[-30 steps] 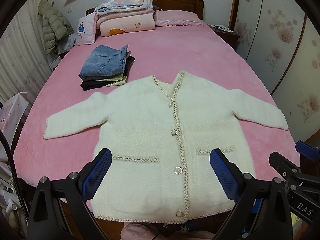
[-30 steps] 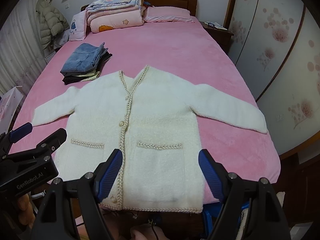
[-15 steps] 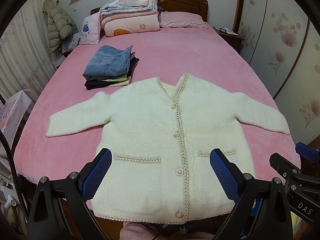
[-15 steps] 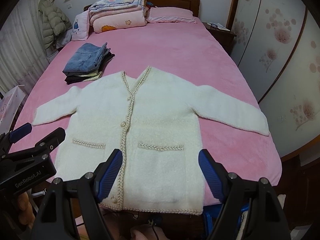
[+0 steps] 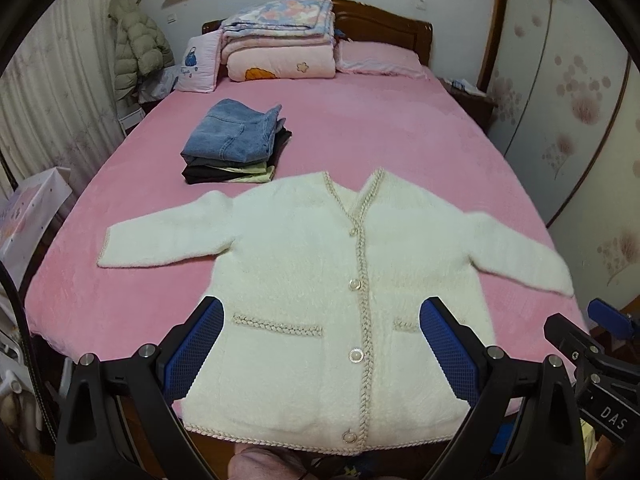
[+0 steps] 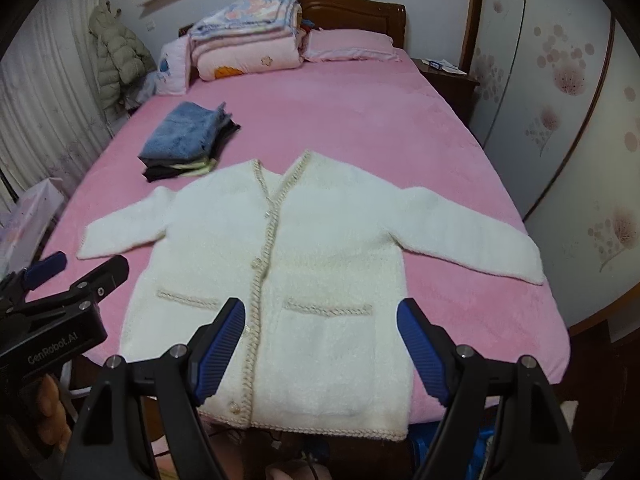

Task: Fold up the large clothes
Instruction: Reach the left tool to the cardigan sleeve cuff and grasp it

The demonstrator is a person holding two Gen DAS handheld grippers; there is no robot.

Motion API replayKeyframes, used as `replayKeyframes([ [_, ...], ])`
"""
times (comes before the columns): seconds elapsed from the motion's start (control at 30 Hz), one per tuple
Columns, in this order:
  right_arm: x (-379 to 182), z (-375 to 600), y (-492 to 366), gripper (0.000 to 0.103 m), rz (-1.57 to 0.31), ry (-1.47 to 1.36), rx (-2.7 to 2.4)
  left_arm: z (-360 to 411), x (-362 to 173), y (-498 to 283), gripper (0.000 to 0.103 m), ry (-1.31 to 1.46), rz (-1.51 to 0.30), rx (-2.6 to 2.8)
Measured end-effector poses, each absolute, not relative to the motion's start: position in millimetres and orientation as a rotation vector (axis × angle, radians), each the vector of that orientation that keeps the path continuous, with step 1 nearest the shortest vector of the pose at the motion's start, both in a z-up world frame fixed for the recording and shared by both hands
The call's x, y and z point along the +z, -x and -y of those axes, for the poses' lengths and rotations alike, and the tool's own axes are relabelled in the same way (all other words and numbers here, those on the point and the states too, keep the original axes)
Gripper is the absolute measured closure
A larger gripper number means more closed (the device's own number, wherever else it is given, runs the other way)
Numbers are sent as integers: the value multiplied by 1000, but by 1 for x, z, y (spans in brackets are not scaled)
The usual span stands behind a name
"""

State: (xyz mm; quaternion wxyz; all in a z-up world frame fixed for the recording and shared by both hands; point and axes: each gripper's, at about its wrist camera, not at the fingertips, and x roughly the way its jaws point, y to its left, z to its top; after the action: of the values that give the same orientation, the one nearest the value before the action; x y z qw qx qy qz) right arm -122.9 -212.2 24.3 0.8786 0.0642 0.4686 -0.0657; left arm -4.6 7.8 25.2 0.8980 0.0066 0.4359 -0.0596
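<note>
A cream fluffy cardigan (image 5: 312,280) with braided trim, buttons and two pockets lies flat, front up, sleeves spread, on the pink bed (image 5: 384,136); its hem hangs at the near edge. It also shows in the right wrist view (image 6: 304,264). My left gripper (image 5: 320,344) is open and empty, above the hem near the button line. My right gripper (image 6: 320,340) is open and empty, above the right pocket. Each gripper shows at the edge of the other's view, the right one (image 5: 600,344) and the left one (image 6: 68,280).
A stack of folded clothes topped by jeans (image 5: 236,140) sits beyond the left shoulder. Folded quilts (image 5: 280,44) and pillows lie at the headboard. A nightstand (image 5: 468,96) and wardrobe doors are on the right, a hung coat (image 5: 136,48) and a bag (image 5: 32,216) on the left.
Both grippers have risen and tilted up a little, so the cardigan sits lower in both views. The cardigan has not moved. Both stay open.
</note>
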Motion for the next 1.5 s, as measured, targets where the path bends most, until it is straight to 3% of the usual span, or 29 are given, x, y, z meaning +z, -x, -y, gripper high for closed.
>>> replayKeyframes([
  [0.2,39,207,119,24,-926,-106,-137,-48,50,7,5,66,-810,-81],
  [0.4,61,180,106,24,-846,-27,-93,-105,67,-9,5,153,-854,-72],
  [0.8,72,68,9,24,-839,-3,-18,-286,68,-77,4,263,-799,71],
  [1.0,36,-5,-74,24,-911,-52,-54,-402,7,-134,4,339,-864,200],
  [1.13,1,-57,-118,24,-945,-29,-63,-474,-63,-165,4,456,-944,242],
  [1.5,-110,-188,-203,30,-1100,41,-21,-576,-261,-222,10,766,-1155,224],
])
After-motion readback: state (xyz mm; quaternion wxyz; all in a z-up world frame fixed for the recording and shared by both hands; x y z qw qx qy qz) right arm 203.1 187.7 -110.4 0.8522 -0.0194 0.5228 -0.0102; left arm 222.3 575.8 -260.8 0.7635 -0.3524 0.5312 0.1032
